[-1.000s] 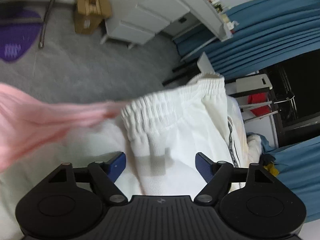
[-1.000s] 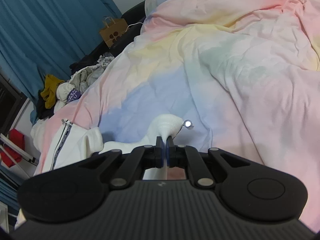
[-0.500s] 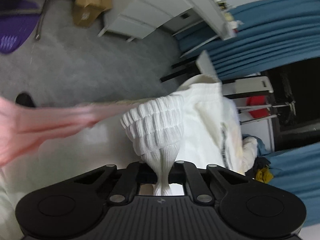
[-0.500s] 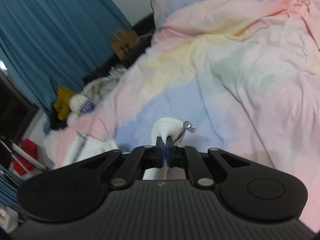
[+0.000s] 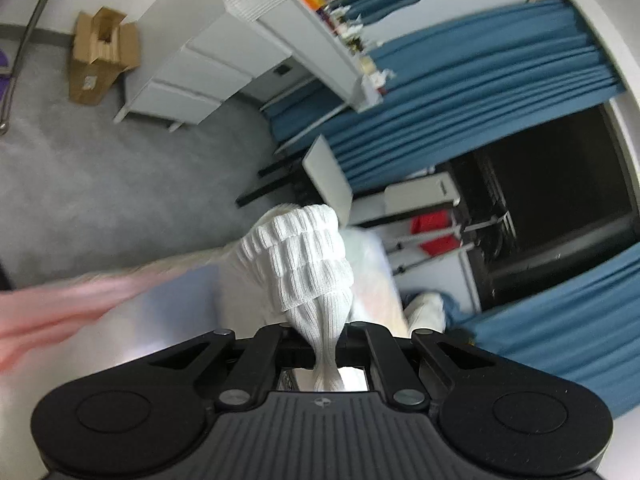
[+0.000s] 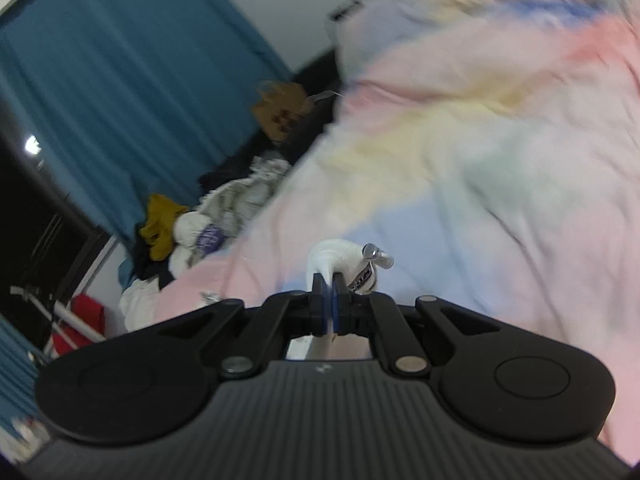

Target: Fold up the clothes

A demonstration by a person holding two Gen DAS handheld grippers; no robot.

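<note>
Trousers gripped at both ends, lifted off the bed.

A second ago the left tongs stood wide apart around the ribbed waistband; now they are clenched on it, the white elastic bunched into a neck between the jaws. The right tongs remain clamped on another white corner of the same garment, next to a dangling metal-tipped drawstring. Both views have turned blurry and tilted, the pastel quilt sliding away below the right tongs, which suggests the trousers are being raised. With two grips secured, the garment can probably be shaken out and spread flat for its first fold. A heap of other clothes waits beside the blue curtain.
</note>
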